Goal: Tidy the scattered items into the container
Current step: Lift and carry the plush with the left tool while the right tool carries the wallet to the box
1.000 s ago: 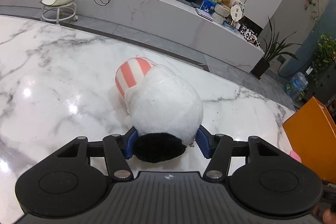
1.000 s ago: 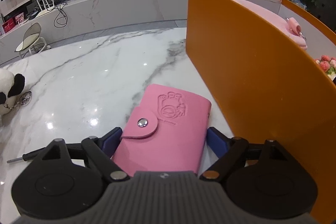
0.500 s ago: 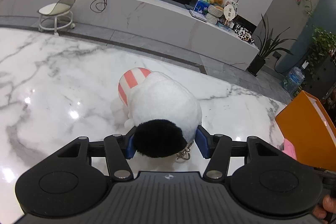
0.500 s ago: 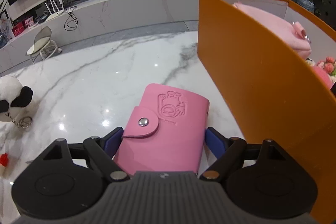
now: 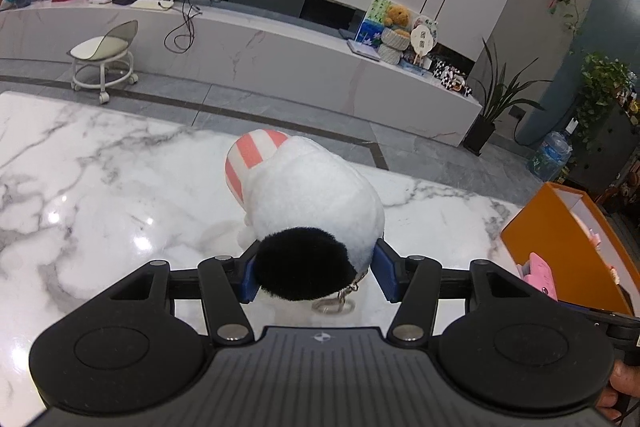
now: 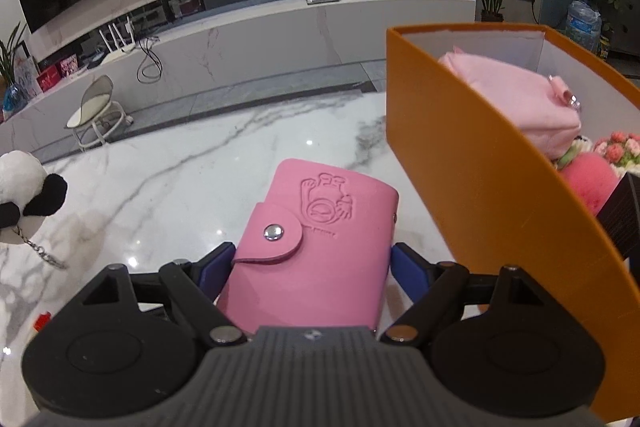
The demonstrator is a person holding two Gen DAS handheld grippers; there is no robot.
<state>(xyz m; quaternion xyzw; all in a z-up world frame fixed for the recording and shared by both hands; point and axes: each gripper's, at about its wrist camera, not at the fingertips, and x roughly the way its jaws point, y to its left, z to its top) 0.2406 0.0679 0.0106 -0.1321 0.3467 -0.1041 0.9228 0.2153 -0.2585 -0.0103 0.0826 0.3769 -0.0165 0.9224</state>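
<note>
In the left wrist view, the left gripper has its jaws closed on a panda plush, the blue pads pressing its white body from both sides just behind a black fuzzy ear that faces the camera. The plush is held above the white marble table. A pink-and-white striped piece sticks out from the plush at 11 o'clock. A metal keyring hangs under the plush at about 5 o'clock from the black ear. Toward 3 o'clock in this view stands the orange box, and beside its near wall a sliver of the pink card holder shows.

In the right wrist view, the same panda plush appears at 9 o'clock, with its chain dangling below it. A small red object sits at the frame's lower left, too cut off to identify. At centre, the right gripper has its jaws clamped on the pink card holder, which is held flat with its snap flap up and an embossed figure on its cover, lifted above the table. The holder is just left of the orange box's near wall, at about 9 o'clock from the box, still outside it. Inside the box lie a pink pouch, a round pink item and a cluster of pink knitted flowers.
</note>
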